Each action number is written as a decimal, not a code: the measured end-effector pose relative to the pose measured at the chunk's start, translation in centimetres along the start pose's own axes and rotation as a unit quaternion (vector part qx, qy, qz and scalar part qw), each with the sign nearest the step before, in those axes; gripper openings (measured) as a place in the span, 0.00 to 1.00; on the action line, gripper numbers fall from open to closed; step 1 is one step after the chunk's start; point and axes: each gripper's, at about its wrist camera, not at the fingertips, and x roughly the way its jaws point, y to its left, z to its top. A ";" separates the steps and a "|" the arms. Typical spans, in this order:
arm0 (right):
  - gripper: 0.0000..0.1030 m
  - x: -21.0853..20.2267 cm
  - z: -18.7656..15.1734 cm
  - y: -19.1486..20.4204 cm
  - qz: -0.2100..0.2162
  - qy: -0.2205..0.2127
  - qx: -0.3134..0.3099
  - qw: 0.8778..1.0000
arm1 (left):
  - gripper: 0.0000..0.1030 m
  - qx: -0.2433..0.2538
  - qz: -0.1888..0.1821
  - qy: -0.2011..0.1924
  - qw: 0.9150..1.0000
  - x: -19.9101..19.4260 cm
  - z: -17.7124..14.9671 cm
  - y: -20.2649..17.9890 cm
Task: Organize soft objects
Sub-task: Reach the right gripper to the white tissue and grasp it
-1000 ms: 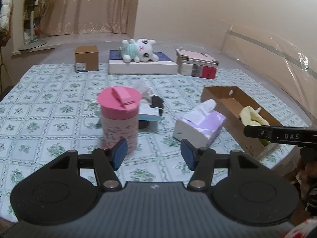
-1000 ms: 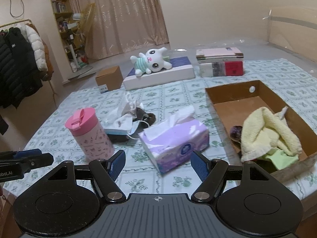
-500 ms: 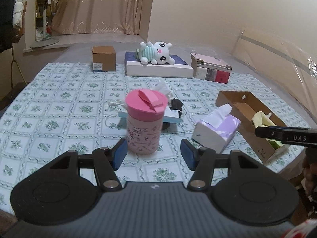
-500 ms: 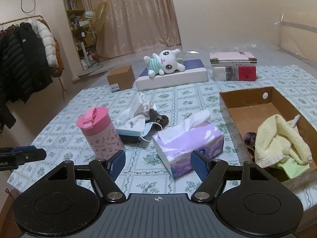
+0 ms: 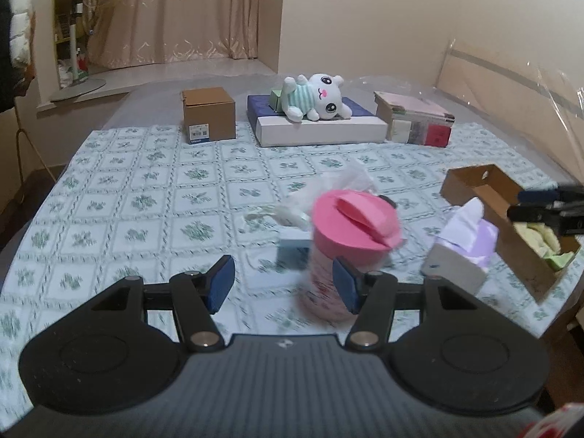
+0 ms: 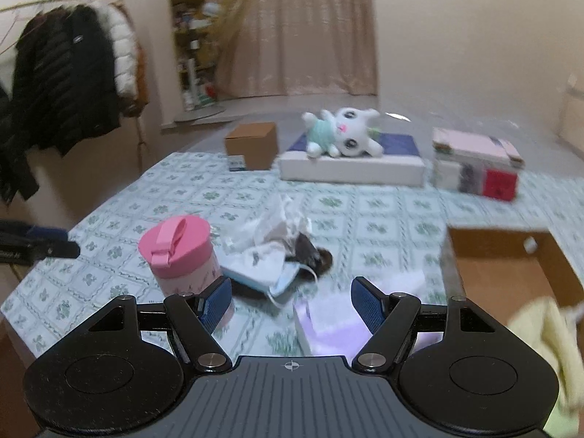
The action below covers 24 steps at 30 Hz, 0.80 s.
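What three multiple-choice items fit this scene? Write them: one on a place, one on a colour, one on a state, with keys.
1. The plush rabbit lies on:
A. the flat white box
B. the open cardboard tray
C. the tablecloth

2. The cup's lid is:
A. blue
B. pink
C. green

3. The left gripper is:
A. shut on the cup
B. shut on a towel
C. open, holding nothing

Answers: 1 A, it sprawls on the box's top. 2 B, the lid shows pink in both views. 3 C, only tablecloth between the pads.

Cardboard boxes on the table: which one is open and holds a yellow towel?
The long shallow cardboard box at the right, holding the yellow towel; the small cube box is closed.
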 end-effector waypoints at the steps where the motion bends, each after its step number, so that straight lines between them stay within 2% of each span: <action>1: 0.70 0.7 0.6 -0.1 0.008 0.000 -0.011 1.000 | 0.54 0.003 -0.003 0.002 1.000 0.5 0.4 0.6; 12: 0.70 11.1 5.6 -1.8 0.048 0.055 -0.102 0.992 | 0.54 0.053 -0.035 0.016 0.998 8.3 5.5 4.9; 24: 0.70 23.1 6.1 -1.8 0.097 0.120 -0.173 0.973 | 0.54 0.087 -0.075 0.061 0.992 18.2 7.6 5.9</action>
